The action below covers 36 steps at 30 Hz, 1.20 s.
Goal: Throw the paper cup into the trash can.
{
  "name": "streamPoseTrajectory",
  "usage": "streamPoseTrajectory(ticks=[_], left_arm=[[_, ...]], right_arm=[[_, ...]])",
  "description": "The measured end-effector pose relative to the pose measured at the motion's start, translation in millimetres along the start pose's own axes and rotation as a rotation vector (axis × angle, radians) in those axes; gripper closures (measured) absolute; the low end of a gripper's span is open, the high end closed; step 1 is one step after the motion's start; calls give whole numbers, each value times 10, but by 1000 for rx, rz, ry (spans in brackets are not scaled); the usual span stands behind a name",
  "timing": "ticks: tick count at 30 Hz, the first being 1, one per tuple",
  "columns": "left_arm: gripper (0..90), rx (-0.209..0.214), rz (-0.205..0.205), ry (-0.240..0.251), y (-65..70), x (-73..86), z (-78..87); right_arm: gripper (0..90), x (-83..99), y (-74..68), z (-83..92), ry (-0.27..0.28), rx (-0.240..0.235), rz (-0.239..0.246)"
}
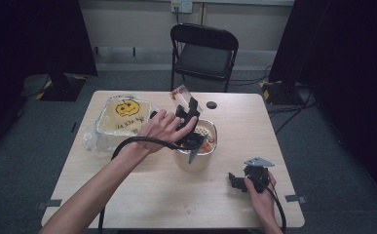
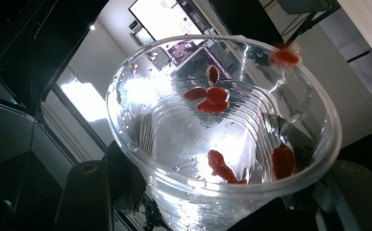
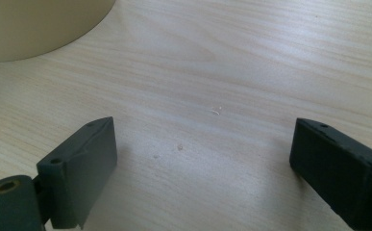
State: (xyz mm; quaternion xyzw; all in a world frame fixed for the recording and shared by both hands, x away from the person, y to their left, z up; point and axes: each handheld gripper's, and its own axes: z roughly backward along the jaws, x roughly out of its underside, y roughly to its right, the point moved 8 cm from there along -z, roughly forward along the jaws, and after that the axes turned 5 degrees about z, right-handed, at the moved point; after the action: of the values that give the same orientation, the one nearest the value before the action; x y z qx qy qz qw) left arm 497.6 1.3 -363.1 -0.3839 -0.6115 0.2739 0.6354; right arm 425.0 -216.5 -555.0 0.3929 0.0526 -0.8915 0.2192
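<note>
Clear plastic — a thin-walled cup (image 2: 222, 130) — sits clamped between the jaws of the left gripper (image 1: 188, 114), tipped above a cream-coloured pot (image 1: 196, 155) near the middle of the tabletop (image 1: 142, 195). In the left gripper view the cup's mouth faces the camera, wet inside, with a few red berries (image 2: 211, 100) clinging to its wall and base. The pot holds orange-red pieces beside a pale perforated insert, though their exact kind is too small to tell. The right gripper (image 1: 238, 182) rests low on the tabletop near the front right corner, well apart from the pot — its jaws stand wide with nothing between them, only bare wood grain. A foil tray (image 1: 122, 117) with a yellow pumpkin face lies to the left.
</note>
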Motion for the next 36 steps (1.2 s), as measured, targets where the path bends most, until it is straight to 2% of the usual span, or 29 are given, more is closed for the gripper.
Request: streamPoseTrajectory(ticks=[2, 5, 8, 10, 14, 18, 20, 23, 25, 26, 27, 29, 31, 35, 36], left_arm=[[384, -12, 5, -1, -15, -4, 7], [385, -7, 5, 2, -20, -15, 10], [385, 8, 49, 16, -29, -11, 7], [384, 56, 146, 18, -42, 19, -4], [384, 137, 369, 35, -87, 97, 0], [385, 183, 507, 60, -117, 137, 20], [385, 219, 610, 80, -134, 158, 24], [385, 309, 794, 109, -152, 180, 62], [385, 339, 867, 120, -157, 195, 78], [385, 364, 931, 134, -162, 204, 81], [384, 404, 1041, 155, -167, 220, 81], [385, 448, 1141, 175, -176, 250, 85], [385, 502, 1300, 209, -185, 276, 78], [384, 610, 1544, 267, -165, 360, 48], [384, 633, 1577, 278, -155, 376, 41]], right_arm=[[86, 0, 0, 0, 0, 0, 0], [86, 0, 0, 0, 0, 0, 0], [86, 0, 0, 0, 0, 0, 0], [86, 0, 0, 0, 0, 0, 0], [86, 0, 2, -1, 0, 1, 1], [86, 1, 1, 0, 0, 1, 0], [86, 0, 1, -1, 0, 0, 0], [86, 0, 1, -1, 0, 0, 0], [86, 1, 1, 0, 0, -1, 1], [86, 1, 1, 0, 0, 0, 1], [86, 1, 1, 0, 0, -1, 1], [86, 1, 1, 0, 0, -1, 1], [86, 1, 1, 0, 0, -1, 1], [86, 1, 1, 0, 0, -1, 1], [86, 1, 1, 0, 0, 0, 1]])
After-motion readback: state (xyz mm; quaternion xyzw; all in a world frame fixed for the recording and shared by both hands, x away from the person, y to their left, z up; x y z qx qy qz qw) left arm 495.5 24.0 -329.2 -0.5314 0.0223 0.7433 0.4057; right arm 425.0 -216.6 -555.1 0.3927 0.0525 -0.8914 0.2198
